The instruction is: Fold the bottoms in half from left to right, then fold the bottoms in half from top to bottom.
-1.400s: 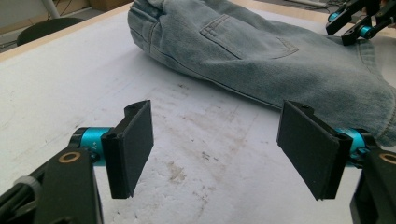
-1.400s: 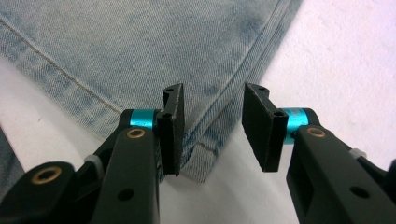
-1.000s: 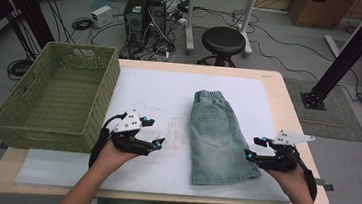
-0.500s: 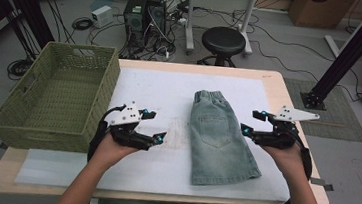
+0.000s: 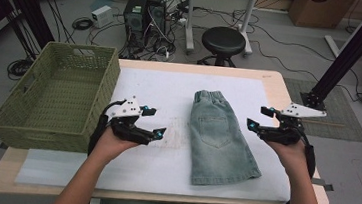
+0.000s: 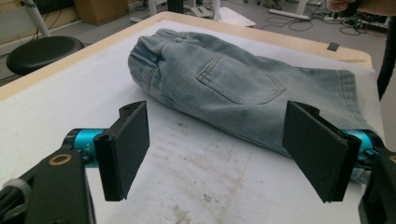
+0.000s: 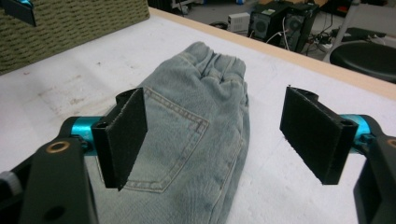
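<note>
Light blue denim shorts (image 5: pixel 218 138) lie folded flat on the white mat (image 5: pixel 170 88), waistband away from me. My left gripper (image 5: pixel 158 121) hovers over the mat to their left, open and holding nothing; its jaws frame the shorts (image 6: pixel 224 88) in the left gripper view. My right gripper (image 5: pixel 258 117) hangs just off the shorts' right edge, near the waistband end. Its jaws have just been opening and nothing is between them. In the right gripper view the shorts (image 7: pixel 187 130) lie below and beyond the open right gripper (image 7: pixel 215 135).
A green wicker basket (image 5: pixel 54 95) stands at the table's left, close to my left hand, and its wall shows in the right gripper view (image 7: pixel 70 23). Bare mat lies between the basket and the shorts. A black stool (image 5: pixel 224 38) stands beyond the far edge.
My right hand has risen and moved away from me along the shorts' right edge, with its jaws spreading wider. The left hand has barely shifted. The shorts have stayed put.
</note>
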A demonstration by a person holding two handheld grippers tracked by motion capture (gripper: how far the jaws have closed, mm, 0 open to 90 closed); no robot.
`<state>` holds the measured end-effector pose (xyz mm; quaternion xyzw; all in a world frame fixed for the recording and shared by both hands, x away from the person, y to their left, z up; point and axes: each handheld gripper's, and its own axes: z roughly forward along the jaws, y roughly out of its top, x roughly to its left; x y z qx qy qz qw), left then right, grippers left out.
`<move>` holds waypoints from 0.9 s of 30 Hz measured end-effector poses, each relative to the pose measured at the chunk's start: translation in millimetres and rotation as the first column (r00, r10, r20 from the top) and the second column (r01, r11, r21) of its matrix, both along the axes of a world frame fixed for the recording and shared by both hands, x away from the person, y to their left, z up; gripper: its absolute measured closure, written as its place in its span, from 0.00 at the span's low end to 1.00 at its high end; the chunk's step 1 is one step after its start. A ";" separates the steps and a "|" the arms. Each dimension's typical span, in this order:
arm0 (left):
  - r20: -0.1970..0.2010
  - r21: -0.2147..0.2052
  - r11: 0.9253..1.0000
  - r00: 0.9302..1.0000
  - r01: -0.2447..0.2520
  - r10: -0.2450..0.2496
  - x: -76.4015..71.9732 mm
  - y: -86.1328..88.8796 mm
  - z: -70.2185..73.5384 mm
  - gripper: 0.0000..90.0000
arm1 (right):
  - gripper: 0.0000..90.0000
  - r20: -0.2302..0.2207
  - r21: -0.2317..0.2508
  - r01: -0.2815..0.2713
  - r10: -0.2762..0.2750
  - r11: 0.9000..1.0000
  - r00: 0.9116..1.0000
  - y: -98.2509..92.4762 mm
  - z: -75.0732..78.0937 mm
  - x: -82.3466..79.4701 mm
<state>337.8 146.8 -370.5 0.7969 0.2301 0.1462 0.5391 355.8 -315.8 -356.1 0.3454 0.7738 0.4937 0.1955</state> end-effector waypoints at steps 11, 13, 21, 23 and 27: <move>-0.007 -0.001 1.000 1.000 -0.023 0.023 5.6 4.1 -1.3 0.26 | 0.24 -0.034 -0.050 0.024 -0.025 0.998 0.999 -3.4 -13.7 2.1; -0.011 0.005 1.000 1.000 -0.016 0.016 6.9 2.5 -2.6 0.26 | 0.24 -0.034 -0.061 0.026 -0.028 0.998 0.999 -3.9 -14.3 2.4; -0.006 0.006 1.000 1.000 -0.029 0.029 4.4 3.4 -2.6 0.26 | 0.24 -0.023 -0.065 0.030 -0.031 0.997 0.999 -4.0 -11.2 1.7; -0.012 0.002 0.999 0.999 -0.032 0.032 5.7 2.4 -3.9 0.26 | 0.24 -0.028 -0.066 0.031 -0.033 0.997 0.999 -3.2 -11.7 2.4; -0.032 0.001 0.999 0.999 -0.032 0.032 7.1 -3.4 -9.0 0.26 | 0.24 -0.038 -0.071 0.034 -0.037 0.997 0.999 -1.9 -13.9 2.0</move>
